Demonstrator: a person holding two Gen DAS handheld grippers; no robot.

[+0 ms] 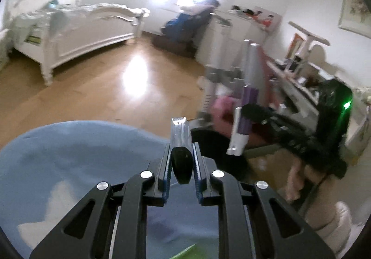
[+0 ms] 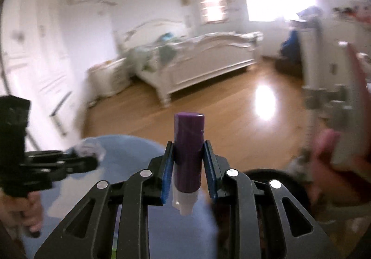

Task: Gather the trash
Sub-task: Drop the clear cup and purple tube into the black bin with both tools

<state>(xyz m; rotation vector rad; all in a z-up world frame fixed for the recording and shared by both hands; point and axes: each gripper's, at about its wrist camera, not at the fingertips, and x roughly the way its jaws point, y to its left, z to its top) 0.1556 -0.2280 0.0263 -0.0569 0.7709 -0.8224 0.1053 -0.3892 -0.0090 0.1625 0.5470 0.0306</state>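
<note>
My left gripper [image 1: 182, 145] is shut on a small clear plastic container [image 1: 178, 130] with a black end, which stands up between the pads. My right gripper [image 2: 189, 143] is shut on a purple tube [image 2: 189, 140] whose white cap [image 2: 184, 203] points back toward the camera. In the left wrist view the right gripper [image 1: 241, 117] reaches in from the right with the purple tube [image 1: 247, 99]. The right wrist view has the left gripper [image 2: 92, 157] at the left edge with the clear container [image 2: 89, 149]; a hand [image 2: 31, 212] holds its grip. Both grippers hover over a blue rounded surface [image 1: 69, 154].
A white bed [image 1: 76, 34] stands across a wooden floor [image 1: 129, 87]. A cluttered desk [image 1: 299, 87] and a black object with a green light [image 1: 336, 101] fill the right side. A white dresser [image 1: 234, 27] and a blue pile [image 1: 185, 25] sit by the windows.
</note>
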